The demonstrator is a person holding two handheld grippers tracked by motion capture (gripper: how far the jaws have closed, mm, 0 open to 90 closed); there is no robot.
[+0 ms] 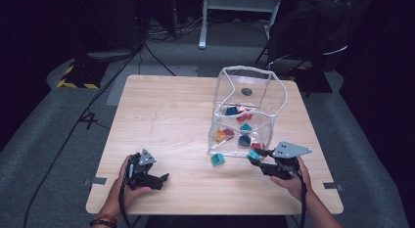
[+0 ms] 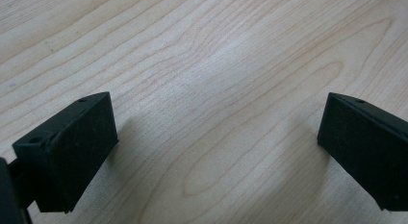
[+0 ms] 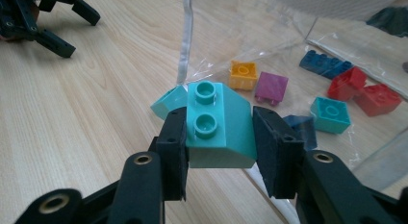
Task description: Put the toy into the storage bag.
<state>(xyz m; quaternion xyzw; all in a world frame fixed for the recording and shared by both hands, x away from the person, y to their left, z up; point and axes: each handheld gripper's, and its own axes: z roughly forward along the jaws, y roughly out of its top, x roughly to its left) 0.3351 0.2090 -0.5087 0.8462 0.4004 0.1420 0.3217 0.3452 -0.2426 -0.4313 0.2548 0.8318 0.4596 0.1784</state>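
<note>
Right gripper view, teal brick (image 3: 219, 128) clamped in tool (image 3: 220, 152) (studs up, long axis away).

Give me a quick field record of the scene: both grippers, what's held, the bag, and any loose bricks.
right gripper: shut on the teal brick, studs up, by the bag's mouth
left gripper: open, nothing between the jaws, over bare table
clear bag: stands open on the table, mouth toward the person
inside bag: orange brick, purple brick, red bricks, blue brick and another teal one
loose teal brick: on the table just outside the bag
</note>
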